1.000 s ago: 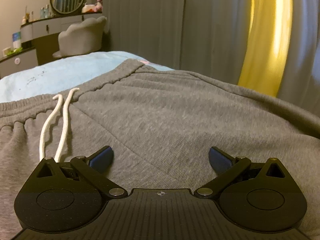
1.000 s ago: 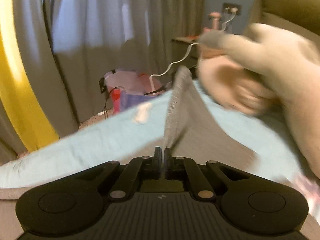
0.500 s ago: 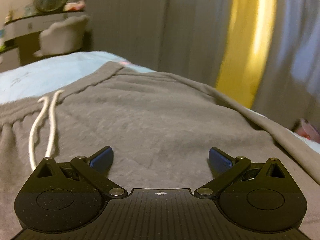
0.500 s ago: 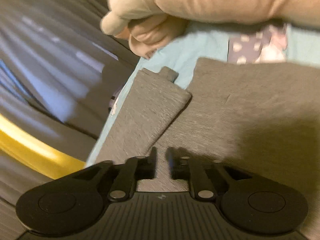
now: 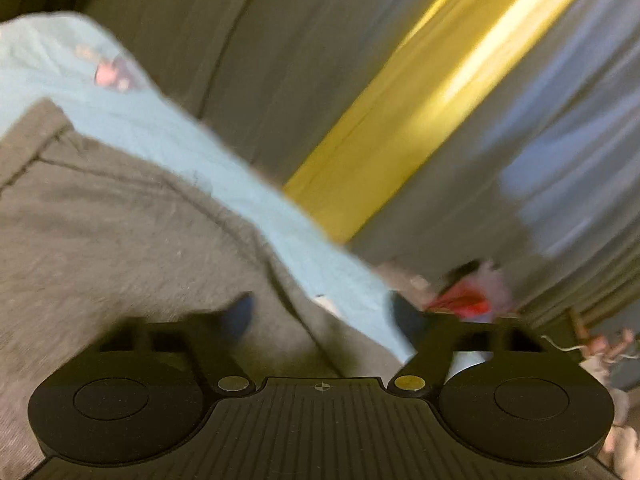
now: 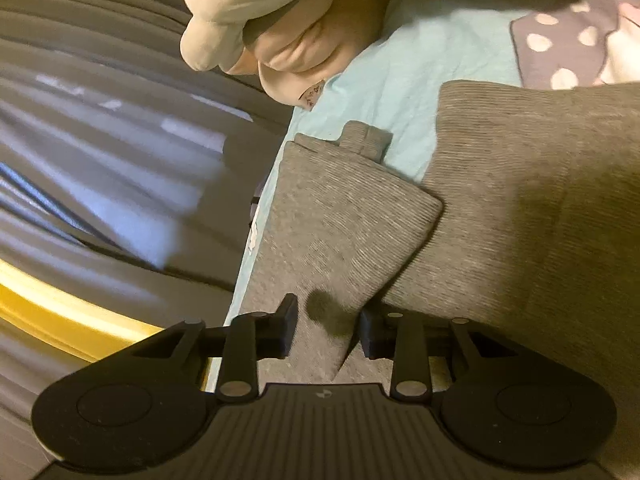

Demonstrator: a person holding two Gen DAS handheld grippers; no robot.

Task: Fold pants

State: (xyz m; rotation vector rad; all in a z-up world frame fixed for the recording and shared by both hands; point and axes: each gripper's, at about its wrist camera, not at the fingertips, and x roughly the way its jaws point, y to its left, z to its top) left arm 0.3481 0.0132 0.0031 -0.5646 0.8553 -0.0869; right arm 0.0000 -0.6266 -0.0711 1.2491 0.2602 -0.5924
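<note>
released a second ago, the cuffed leg end (image 6: 344, 216) of the grey knit sweatpants (image 6: 532, 216) now lies flat just ahead of the right claw (image 6: 329, 322), slanting across the other leg on the pale blue bed sheet (image 6: 432, 52). that claw's jaws have just been opening and stand slightly parted, empty, low over the cloth and angled down. by my reading one leg-over fold is laid. the left claw (image 5: 326, 316), its jaws just closing from wide to half-parted with nothing pinched, has swung from the waist towards the pants' edge (image 5: 240, 216) beside the sheet; its view is blurred. grey and yellow curtains (image 5: 420, 92) hang beyond.
</note>
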